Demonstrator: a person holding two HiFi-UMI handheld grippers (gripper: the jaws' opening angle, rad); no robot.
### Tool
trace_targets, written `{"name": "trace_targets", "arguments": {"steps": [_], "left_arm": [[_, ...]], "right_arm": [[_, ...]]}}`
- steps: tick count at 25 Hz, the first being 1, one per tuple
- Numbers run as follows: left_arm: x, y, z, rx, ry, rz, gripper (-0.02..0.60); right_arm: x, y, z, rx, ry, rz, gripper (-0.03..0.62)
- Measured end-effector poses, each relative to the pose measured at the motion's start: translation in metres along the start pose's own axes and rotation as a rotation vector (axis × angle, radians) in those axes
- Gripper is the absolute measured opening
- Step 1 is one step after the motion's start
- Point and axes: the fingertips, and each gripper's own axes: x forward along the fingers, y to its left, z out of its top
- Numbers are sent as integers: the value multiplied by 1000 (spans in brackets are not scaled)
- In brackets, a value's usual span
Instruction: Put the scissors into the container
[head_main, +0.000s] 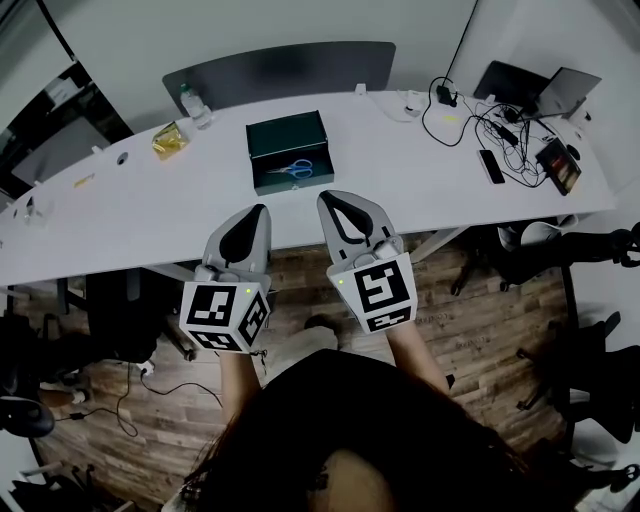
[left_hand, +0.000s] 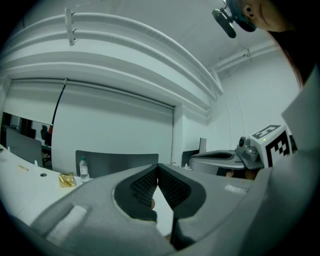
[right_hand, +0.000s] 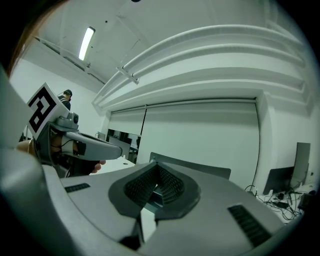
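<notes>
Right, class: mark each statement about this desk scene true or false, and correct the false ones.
1. The scissors lie inside the container. True.
2. The right claw grips the scissors. False: it is shut on nothing and is held at the near edge of the desk, apart from the container.
3. The left claw is wide open. False: its jaws are together, with nothing between them.
4. A yellow packet lies on the desk to the left of the container in the head view. True.
</notes>
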Motion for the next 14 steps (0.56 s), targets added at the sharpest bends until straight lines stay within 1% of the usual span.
{"name": "trace_targets", "arguments": {"steps": [14], "left_arm": [[-31,-41,-7,0,-4,19,12]], "right_arm": [[-49,5,-4,-6,-13,16,9]]}}
